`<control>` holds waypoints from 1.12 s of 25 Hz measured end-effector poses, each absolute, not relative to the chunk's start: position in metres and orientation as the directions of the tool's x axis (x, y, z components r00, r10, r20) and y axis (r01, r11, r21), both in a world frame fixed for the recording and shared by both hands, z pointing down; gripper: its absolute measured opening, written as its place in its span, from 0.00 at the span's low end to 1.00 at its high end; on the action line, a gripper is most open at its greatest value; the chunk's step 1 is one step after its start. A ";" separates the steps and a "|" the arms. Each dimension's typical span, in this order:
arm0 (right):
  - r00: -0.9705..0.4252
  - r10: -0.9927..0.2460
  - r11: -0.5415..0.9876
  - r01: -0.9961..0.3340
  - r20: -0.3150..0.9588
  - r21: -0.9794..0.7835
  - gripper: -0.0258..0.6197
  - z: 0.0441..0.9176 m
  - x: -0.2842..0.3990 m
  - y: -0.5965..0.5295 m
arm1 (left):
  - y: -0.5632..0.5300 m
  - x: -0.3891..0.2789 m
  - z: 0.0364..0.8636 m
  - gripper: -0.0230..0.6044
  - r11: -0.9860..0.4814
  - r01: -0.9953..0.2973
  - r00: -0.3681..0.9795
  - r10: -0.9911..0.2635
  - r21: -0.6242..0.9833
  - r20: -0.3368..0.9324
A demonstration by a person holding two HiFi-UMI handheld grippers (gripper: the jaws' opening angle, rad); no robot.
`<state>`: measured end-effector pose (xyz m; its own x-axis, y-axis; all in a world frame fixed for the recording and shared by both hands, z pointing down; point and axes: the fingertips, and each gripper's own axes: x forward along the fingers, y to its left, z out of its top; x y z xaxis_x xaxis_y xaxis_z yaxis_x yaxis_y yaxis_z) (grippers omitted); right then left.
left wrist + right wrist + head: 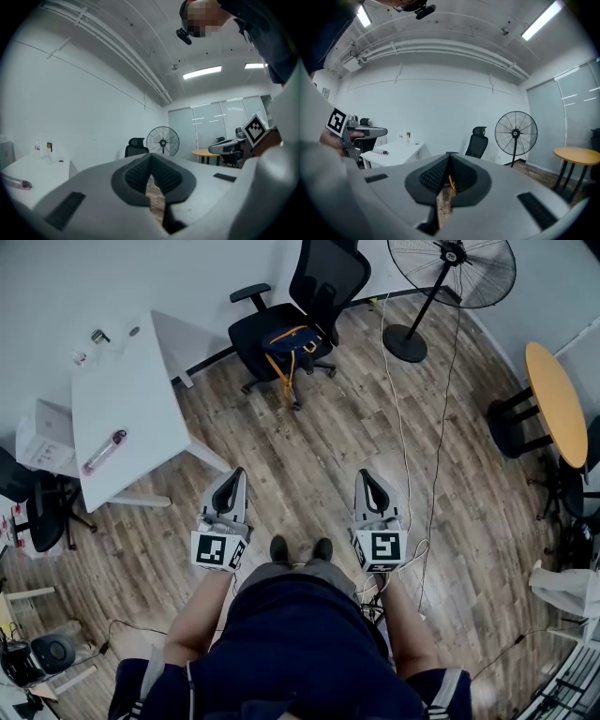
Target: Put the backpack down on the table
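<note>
1. Backpack [286, 338], dark blue with orange straps, lies on the seat of the black office chair [314, 292]. It is not on the table.
2. The white table [127, 395] stands near the chair, on its left side as the person looks at it. A long pinkish thing [103, 452] lies on the table edge far from the chair; maybe it is a bottle, but it is too small to be sure.
3. The left gripper [236, 474] is held level, well apart from the chair, in front of the person's body. Its jaws are pressed together at the tips and nothing is between them.
4. The right gripper [367, 474] is beside it, also well apart from the chair, with its tips a little lower. Its jaws are pressed together too and they hold nothing. Both grippers point toward the chair.
5. A standing fan [450, 268] is just to the right of the chair, near the wall.
6. A round wooden table [555, 404] stands further to the right of the chair, beyond the fan.
7. A thin white cable [398, 418] runs over the wooden floor [309, 456] from beside the chair toward the person's feet.
</note>
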<state>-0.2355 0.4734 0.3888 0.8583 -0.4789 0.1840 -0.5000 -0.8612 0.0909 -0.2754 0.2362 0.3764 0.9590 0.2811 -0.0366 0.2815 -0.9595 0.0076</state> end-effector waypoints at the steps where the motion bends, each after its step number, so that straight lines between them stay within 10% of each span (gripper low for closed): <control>1: 0.858 -0.481 -0.860 -0.502 0.181 0.094 0.04 0.388 -0.235 0.473 | 0.236 -0.275 0.377 0.04 -0.960 0.281 0.959 0.281 0.008 -0.036; 7: 0.851 -0.493 -0.853 -0.514 0.179 0.094 0.15 0.385 -0.231 0.470 | 0.231 -0.272 0.376 0.04 -0.961 0.277 0.961 0.276 0.006 -0.033; 20: 0.815 -0.561 -0.806 -0.578 0.144 0.128 0.70 0.372 -0.228 0.453 | 0.223 -0.271 0.374 0.04 -0.962 0.272 0.962 0.272 -0.005 -0.034; 28: 0.815 -0.563 -0.805 -0.579 0.136 0.134 0.72 0.370 -0.221 0.446 | 0.217 -0.268 0.372 0.04 -0.959 0.283 0.958 0.284 -0.015 -0.039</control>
<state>-0.2207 0.4460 0.3703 0.8149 -0.5634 0.1360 -0.5786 -0.8046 0.1337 -0.2684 0.2169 0.3724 0.9581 0.2838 -0.0386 0.2834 -0.9589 -0.0151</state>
